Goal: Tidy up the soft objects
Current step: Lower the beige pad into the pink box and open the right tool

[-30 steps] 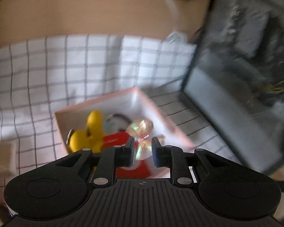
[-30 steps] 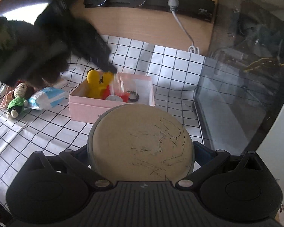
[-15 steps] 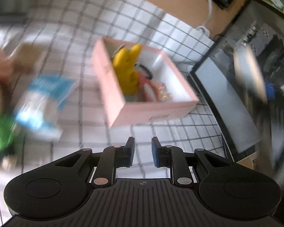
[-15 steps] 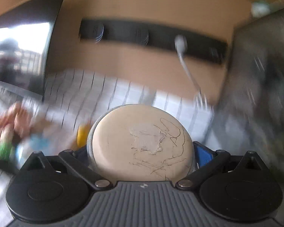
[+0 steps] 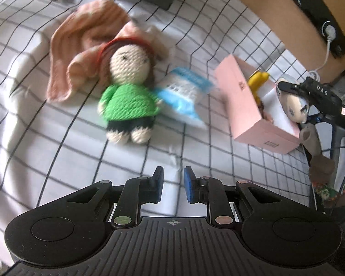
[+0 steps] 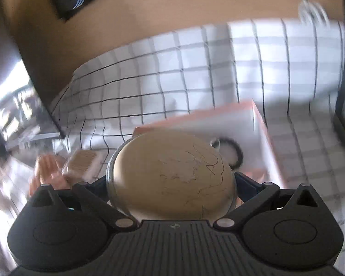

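Risk first: our right hand-held gripper (image 6: pixel 172 184) is clenched on a round tan plush (image 6: pixel 172 174) that blocks most of its view, so we could misjudge the pink box (image 6: pixel 257 124) rim w/ the drop & clip the wall. Left hand-held gripper (image 5: pixel 172 179) is empty, jaws narrowly apart. Crochet doll (image 5: pixel 128 92) lies on the checked cloth (image 5: pixel 57 138) ahead & left of it, well apart, touching the blue-white packet (image 5: pixel 184 94); striped pink cloth (image 5: pixel 85 46) behind.
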### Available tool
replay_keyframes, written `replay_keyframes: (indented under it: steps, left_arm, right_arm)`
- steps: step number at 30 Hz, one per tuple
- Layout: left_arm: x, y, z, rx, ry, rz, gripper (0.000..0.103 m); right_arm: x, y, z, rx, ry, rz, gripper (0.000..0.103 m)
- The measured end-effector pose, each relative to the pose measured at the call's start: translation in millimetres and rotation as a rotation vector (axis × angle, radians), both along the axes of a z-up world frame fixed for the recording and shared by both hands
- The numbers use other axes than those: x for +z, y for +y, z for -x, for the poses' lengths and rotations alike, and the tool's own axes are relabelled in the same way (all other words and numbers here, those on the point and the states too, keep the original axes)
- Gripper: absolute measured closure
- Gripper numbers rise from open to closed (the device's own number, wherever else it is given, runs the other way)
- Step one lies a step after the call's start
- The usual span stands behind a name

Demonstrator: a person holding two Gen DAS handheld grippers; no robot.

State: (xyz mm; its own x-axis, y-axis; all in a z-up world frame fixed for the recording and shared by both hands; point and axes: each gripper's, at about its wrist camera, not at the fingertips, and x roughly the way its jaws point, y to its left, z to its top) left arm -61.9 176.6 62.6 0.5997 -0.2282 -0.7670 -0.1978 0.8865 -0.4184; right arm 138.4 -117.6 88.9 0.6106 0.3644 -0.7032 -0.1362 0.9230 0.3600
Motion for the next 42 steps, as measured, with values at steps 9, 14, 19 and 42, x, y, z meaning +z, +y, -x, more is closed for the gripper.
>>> replay_keyframes:
  steps: [9, 14, 19, 42]
  left_arm:
    - [-2.0, 3.0, 4.9, -0.004, -0.010, 0.007, 0.082]
    - [-0.4, 5.2, 6.0, -0.009, -0.021, 0.014, 0.082]
    - [0.2, 4.2, 6.1, -0.019, -0.037, 0.030, 0.082]
    - [49.4, -14.8, -106.9, -0.186, -0.177, -0.260, 0.082]
  right_arm:
    - [-11.0, 13.9, -5.2, -0.093, -0.041, 0.304, 0.000]
    - [-8.3, -1.4, -18.1, 0.010, 0.158, 0.084, 0.000]
    - [11.2, 23.4, -31.4, 0.168, 0.245, 0.208, 0.000]
    - [15.6, 42.9, 130.5, 0.175, -0.140, 0.337, 0.000]
